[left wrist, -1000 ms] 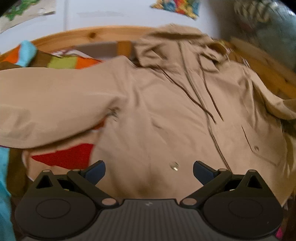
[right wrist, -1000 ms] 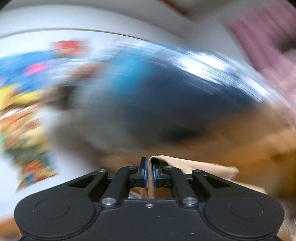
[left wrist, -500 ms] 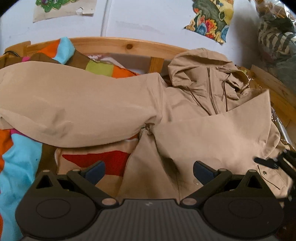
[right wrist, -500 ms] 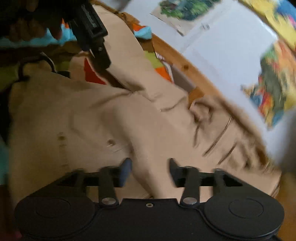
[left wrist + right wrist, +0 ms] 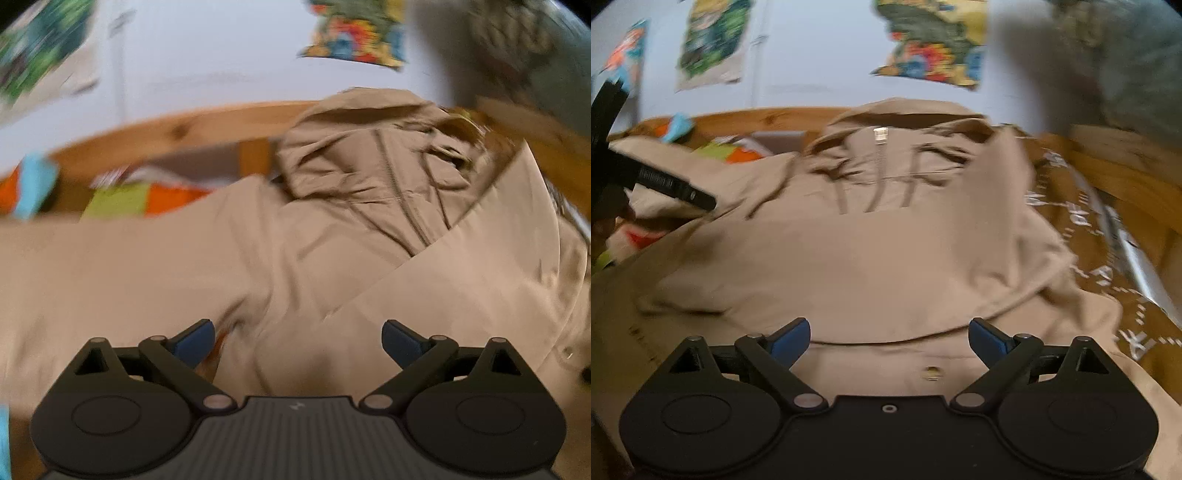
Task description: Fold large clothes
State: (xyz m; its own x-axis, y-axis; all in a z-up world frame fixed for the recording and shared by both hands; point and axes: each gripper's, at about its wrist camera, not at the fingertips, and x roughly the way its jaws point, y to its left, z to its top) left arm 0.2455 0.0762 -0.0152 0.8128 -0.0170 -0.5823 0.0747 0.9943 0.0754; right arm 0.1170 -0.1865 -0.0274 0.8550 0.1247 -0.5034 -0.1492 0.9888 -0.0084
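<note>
Where posters (image 5: 713, 40) hang, wooden frame (image 5: 757, 118) behind jacket (image 5: 868, 251).

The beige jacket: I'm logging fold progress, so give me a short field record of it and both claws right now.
garment: beige hooded jacket, front up on the bed
hood: toward the wooden bed frame
right sleeve: folded across the chest
left sleeve: spread outward, unfolded
left claw: open, holding nothing
right claw: open, holding nothing
under jacket: multicoloured blanket
</note>
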